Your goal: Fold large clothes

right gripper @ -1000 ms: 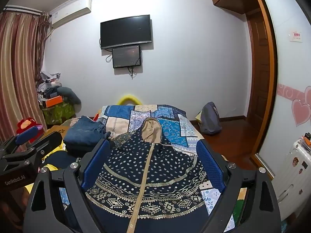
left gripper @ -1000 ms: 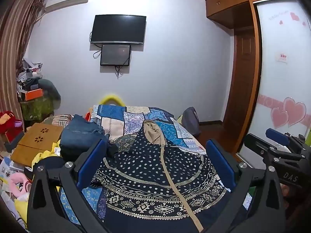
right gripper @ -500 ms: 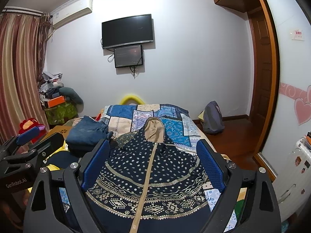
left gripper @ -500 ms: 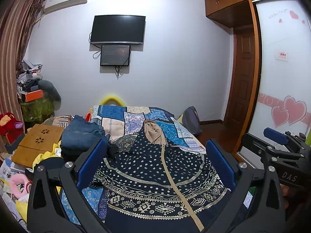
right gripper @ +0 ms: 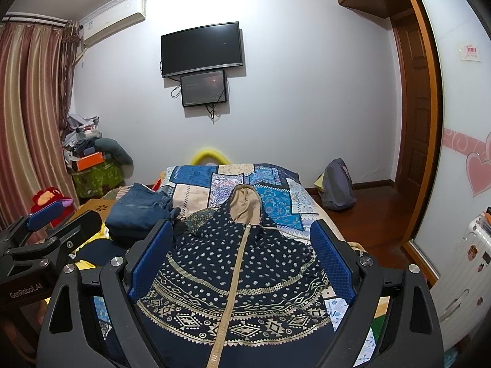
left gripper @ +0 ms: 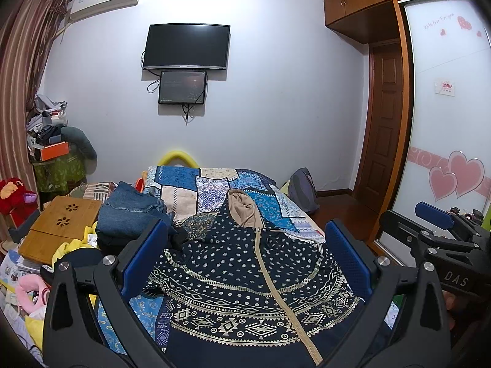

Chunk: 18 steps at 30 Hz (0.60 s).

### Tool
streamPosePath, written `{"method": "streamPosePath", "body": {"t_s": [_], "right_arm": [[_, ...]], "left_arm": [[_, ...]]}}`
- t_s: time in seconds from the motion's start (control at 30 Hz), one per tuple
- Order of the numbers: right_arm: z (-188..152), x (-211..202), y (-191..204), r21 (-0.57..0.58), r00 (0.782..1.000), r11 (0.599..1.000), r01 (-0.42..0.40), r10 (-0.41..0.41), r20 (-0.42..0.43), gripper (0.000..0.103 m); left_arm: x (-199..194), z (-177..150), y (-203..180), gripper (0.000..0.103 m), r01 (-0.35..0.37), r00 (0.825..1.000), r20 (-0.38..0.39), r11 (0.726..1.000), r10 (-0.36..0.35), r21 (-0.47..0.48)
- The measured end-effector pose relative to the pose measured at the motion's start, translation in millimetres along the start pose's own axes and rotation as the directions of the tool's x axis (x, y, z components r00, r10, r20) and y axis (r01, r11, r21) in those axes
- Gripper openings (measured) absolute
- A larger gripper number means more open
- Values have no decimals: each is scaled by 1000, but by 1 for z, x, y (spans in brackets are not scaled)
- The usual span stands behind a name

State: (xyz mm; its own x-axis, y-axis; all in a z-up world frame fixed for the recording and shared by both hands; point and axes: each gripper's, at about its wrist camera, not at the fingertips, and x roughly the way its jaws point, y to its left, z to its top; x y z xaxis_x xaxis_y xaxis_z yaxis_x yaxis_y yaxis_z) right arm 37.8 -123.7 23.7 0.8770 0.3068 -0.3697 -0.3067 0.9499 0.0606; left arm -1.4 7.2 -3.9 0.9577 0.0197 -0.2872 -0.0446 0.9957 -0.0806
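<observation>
On a patchwork bed (left gripper: pixel 214 181) in a cluttered bedroom, seen from the left wrist camera, a dark blue hooded jacket (left gripper: pixel 245 263) lies spread face up, its tan zip running down the middle and its tan-lined hood (left gripper: pixel 242 207) pointing toward the far wall. The left gripper (left gripper: pixel 245 260) hovers above the hem end with its blue fingers (left gripper: pixel 144 257) spread wide, holding nothing. The right gripper (left gripper: pixel 435 214) shows at the right edge of this view, also clear of the cloth. A stack of folded jeans (left gripper: pixel 129 211) sits just beside the jacket's left shoulder.

From the right wrist camera, the same jacket (right gripper: pixel 242 270) fills the near half of the bed (right gripper: pixel 196 181), flat but slightly rumpled at its sides. The right gripper (right gripper: pixel 242 260) hangs over it with fingers (right gripper: pixel 331 260) wide apart and empty; the left gripper (right gripper: pixel 46 217) is visible at the left edge. The jeans (right gripper: pixel 138 208) rest close to the jacket's upper left.

The jacket looks soft, thin and light, likely to sag and slide when lifted. A pinch on a hem corner or side seam with each gripper seems the surest hold; the zip ridge would probably resist a clean crease.
</observation>
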Motion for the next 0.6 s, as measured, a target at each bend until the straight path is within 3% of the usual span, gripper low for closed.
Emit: {"method": "streamPosePath", "body": {"t_s": [0.6], "right_arm": [[0, 0, -1, 2, 1000, 1000, 0, 0, -2, 89]], "left_arm": [[0, -1, 1, 103, -7, 1000, 2, 1000, 7, -1]]}}
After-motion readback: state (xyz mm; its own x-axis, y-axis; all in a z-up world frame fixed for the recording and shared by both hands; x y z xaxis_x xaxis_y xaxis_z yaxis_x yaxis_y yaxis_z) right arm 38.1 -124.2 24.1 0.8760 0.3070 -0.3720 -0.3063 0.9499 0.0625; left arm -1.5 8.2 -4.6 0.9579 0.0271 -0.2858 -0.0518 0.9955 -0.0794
